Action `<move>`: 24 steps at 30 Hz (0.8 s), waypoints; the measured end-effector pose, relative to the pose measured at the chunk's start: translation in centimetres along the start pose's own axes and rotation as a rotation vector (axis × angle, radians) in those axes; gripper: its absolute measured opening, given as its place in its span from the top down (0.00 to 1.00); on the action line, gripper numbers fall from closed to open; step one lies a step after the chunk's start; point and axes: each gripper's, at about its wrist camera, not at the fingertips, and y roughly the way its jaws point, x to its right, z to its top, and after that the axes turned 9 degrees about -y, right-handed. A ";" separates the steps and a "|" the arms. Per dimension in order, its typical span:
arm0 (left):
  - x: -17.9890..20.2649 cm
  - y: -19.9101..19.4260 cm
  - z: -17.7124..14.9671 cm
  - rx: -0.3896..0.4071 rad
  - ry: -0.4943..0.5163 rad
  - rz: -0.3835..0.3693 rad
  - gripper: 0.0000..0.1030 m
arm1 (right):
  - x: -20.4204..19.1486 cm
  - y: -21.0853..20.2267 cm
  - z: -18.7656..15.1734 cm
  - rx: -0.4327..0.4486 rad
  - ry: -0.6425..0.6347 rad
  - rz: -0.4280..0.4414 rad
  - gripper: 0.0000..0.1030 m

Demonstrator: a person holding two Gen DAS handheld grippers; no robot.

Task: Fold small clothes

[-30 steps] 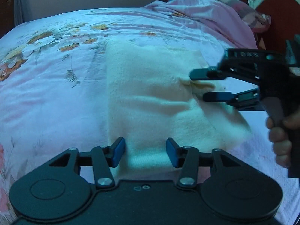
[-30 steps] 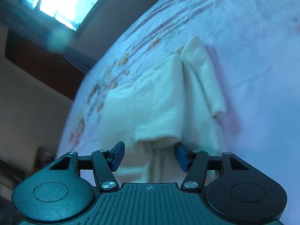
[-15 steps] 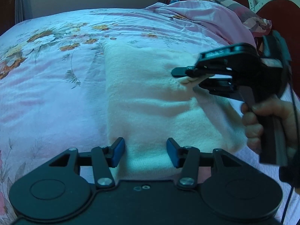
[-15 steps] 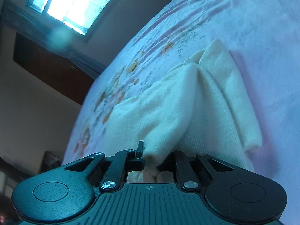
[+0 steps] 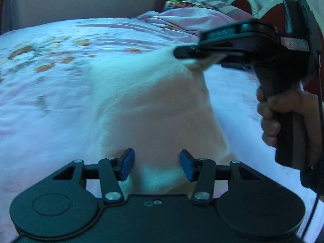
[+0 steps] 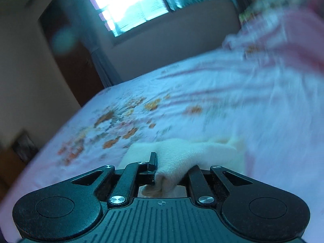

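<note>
A cream fleece garment (image 5: 154, 109) lies on the pink floral bed sheet (image 5: 44, 93). My right gripper (image 5: 190, 57) is shut on a bunched edge of the garment and holds it raised above the bed; the pinched cloth (image 6: 172, 172) shows between its fingers in the right wrist view. My left gripper (image 5: 157, 166) is open, with its blue pads on either side of the garment's near edge, not gripping it.
A heap of pink bedding and a patterned pillow (image 5: 192, 14) lies at the head of the bed by the dark red headboard (image 5: 273, 10). A window (image 6: 129, 6) and a dark door (image 6: 77, 68) stand beyond the bed's far side.
My right gripper closed on the garment's right edge and lifted it up and back, pulling the cloth into a raised fold. My left gripper stayed open at the near edge.
</note>
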 end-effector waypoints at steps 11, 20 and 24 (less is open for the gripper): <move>-1.7 -0.3 -0.2 -0.061 0.006 -0.005 0.55 | 4.8 -0.1 -4.5 -0.169 0.226 0.001 0.84; -3.5 -2.0 -0.2 -0.035 -0.020 0.088 0.53 | 0.6 -7.0 -8.4 -0.244 0.198 -0.013 0.84; -4.3 -1.1 -0.2 -0.073 -0.099 0.103 0.53 | -0.5 -8.0 -9.5 -0.262 0.194 -0.017 0.85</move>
